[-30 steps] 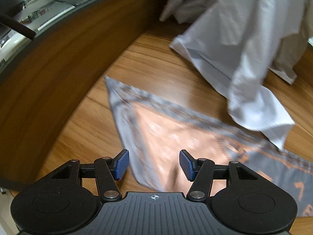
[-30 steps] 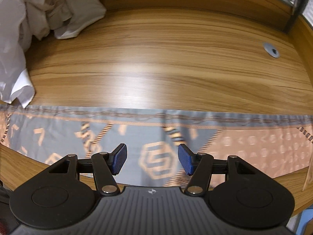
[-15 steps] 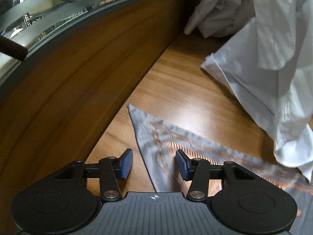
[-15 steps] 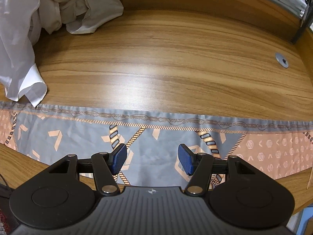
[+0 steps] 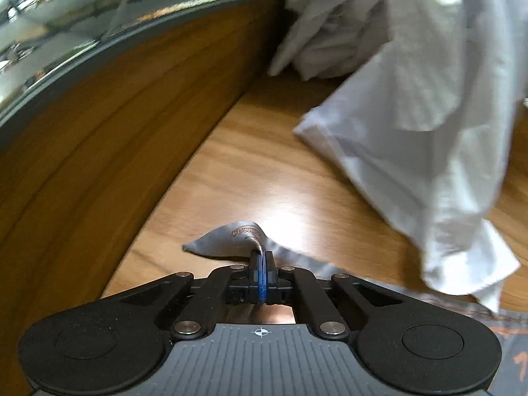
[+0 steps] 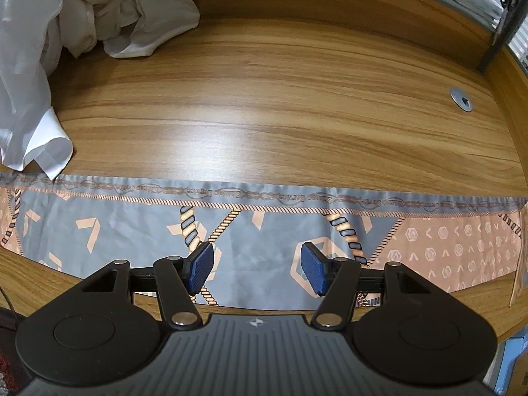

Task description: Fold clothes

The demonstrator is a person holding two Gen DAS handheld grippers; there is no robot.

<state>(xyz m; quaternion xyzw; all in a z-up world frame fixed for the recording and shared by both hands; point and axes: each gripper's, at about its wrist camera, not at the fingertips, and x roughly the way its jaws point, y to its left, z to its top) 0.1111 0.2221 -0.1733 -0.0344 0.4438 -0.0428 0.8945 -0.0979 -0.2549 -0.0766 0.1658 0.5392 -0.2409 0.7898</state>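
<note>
Left tool (image 5: 261, 265) newly clamped on scarf corner (image 5: 231, 239)

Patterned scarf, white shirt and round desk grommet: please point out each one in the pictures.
patterned scarf (image 6: 264, 231): right wrist view, on its grey middle part.
white shirt (image 5: 429, 105): left wrist view, on the hanging fabric.
round desk grommet (image 6: 461, 99): right wrist view, on its metal ring.
</note>
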